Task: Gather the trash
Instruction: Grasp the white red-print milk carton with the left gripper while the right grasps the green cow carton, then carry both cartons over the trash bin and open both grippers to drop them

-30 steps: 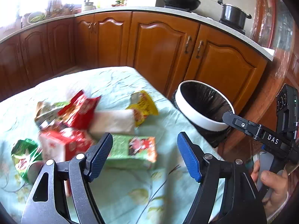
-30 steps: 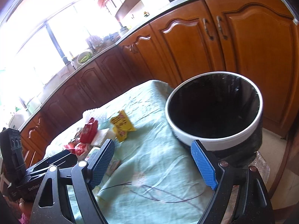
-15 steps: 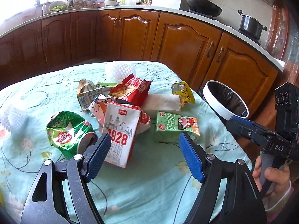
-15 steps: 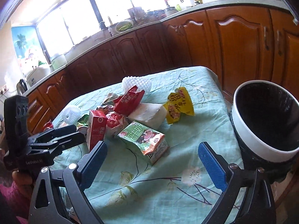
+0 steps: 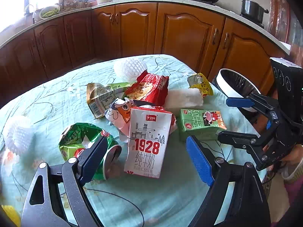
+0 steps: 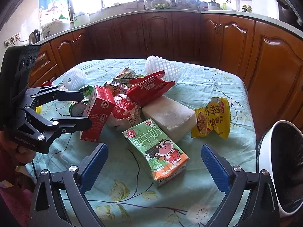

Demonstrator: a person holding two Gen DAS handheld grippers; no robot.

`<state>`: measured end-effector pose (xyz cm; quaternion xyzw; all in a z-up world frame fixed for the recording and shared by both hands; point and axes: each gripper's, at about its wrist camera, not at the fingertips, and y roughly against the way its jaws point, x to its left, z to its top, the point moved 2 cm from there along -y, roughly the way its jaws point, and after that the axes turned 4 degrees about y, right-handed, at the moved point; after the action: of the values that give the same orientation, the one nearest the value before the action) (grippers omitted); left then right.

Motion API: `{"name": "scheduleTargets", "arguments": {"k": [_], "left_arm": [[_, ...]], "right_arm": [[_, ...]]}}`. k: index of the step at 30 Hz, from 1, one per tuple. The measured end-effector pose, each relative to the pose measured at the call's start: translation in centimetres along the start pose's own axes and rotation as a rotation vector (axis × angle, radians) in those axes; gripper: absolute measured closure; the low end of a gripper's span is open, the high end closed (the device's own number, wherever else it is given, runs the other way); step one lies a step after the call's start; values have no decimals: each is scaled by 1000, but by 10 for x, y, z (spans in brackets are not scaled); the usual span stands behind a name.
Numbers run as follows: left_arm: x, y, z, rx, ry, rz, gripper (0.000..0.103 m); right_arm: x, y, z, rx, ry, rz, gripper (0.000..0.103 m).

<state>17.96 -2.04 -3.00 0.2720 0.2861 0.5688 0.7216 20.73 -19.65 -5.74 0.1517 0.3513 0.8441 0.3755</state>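
On the table [image 5: 47,102] the trash lies in one heap. At the left sits a white foam net [image 5: 18,134], then a crushed green can [image 5: 79,141] on its side. The left gripper [image 5: 145,153] hovers over the cloth, its jaws having just spread wider — nothing pinched; the white milk carton [image 5: 148,141] stands in the gap between the blue pads, untouched, and the left finger overlaps the can. Behind the carton lie a red snack bag [image 5: 149,89] and a white block [image 5: 184,98]. Further right, the green carton [image 6: 155,149] lies flat, centred in front of the right gripper [image 6: 154,162], whose jaws have also been opening and grip nothing. A yellow packet [image 6: 212,119] lies near the table's edge, and the bin [image 6: 267,170] — white rim, black liner — stands just beside the table at far right.
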Motion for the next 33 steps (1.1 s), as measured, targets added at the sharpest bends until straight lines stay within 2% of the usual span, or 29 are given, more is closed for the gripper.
{"name": "scheduleTargets", "arguments": {"k": [4,5,6,8,10,11,12,13,15,23,33], "left_arm": [[4,-14,0,44,0,-5,16],[5,-16,0,50,0,-4,16],[5,-18,-1,51,-3,-1,16],[4,-19,-2,51,-12,7,16],[2,-19,-3,48,-19,11,19],[1,-19,-4,46,-24,10,27],[0,-19,-4,49,-29,9,33],[-2,-20,-5,57,-33,6,45],[-8,-22,-7,66,-33,-10,58],[-26,-6,-17,49,-10,-61,59],[-67,8,-8,19,-6,-174,59]], "right_arm": [[1,-12,0,25,17,-3,8],[2,-14,-1,32,17,-1,16],[3,-16,-3,42,17,-3,29],[3,-18,-6,59,14,-20,43],[4,-15,-9,52,8,-36,48],[5,-12,-11,49,3,-40,52],[5,-9,-13,46,-10,-45,52],[5,-5,-15,41,-25,-51,52],[3,2,-20,28,-61,-56,53],[-18,43,-47,-57,-276,-81,56],[-48,100,-70,-174,-440,-193,56]]}}
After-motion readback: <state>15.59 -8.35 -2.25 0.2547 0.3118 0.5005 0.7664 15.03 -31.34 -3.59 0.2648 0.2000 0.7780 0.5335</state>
